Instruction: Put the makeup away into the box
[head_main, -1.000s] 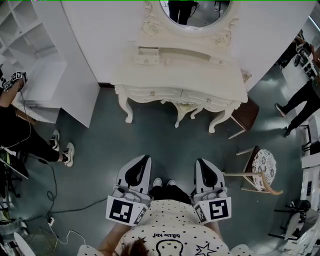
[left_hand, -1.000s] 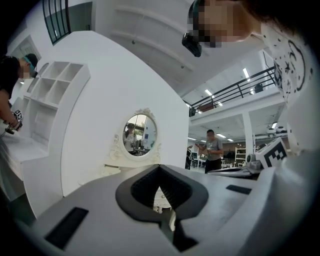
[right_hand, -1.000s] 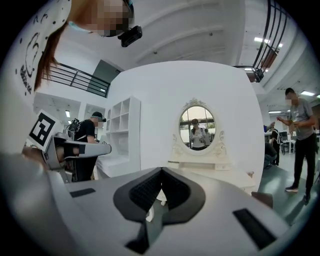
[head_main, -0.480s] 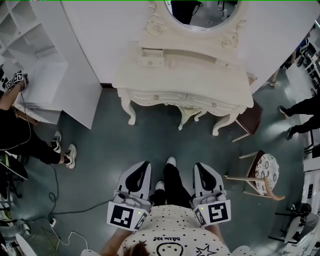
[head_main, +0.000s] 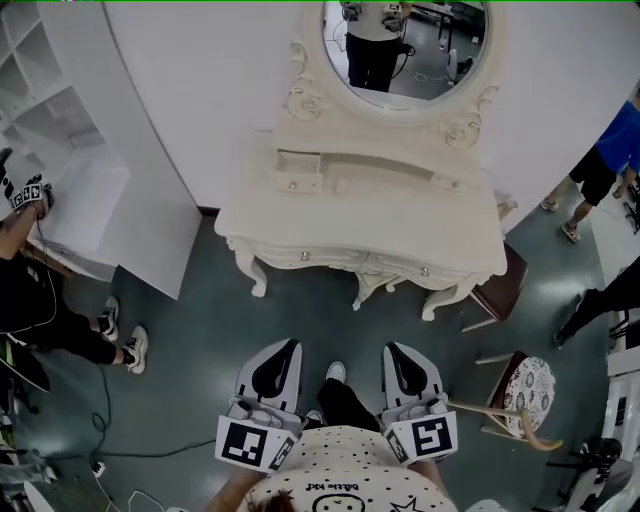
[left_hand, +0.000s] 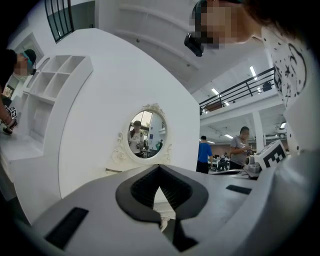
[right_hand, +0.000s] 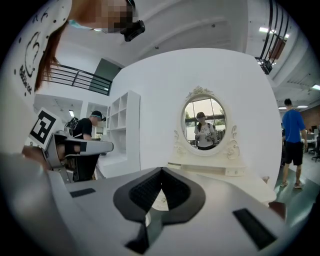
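Observation:
A cream dressing table (head_main: 370, 215) with an oval mirror (head_main: 405, 45) stands ahead against the white wall. On its top sits a small drawer box (head_main: 298, 170). No makeup shows from here. My left gripper (head_main: 289, 344) and right gripper (head_main: 393, 348) are held side by side close to my body, over the grey floor and well short of the table. Both point level toward the table. In the left gripper view the left gripper (left_hand: 159, 167) has its jaws together with nothing between them. The right gripper (right_hand: 161, 171) looks the same in the right gripper view.
A white shelf unit (head_main: 60, 120) stands at the left with a person (head_main: 40, 300) beside it. A brown stool (head_main: 495, 290) is tucked by the table's right end. A wooden chair with a patterned seat (head_main: 525, 385) is at my right. Cables (head_main: 100, 400) lie on the floor at left.
I have walked toward the dressing table: it and its mirror are larger and nearer. Both grippers came forward with me and stayed shut.

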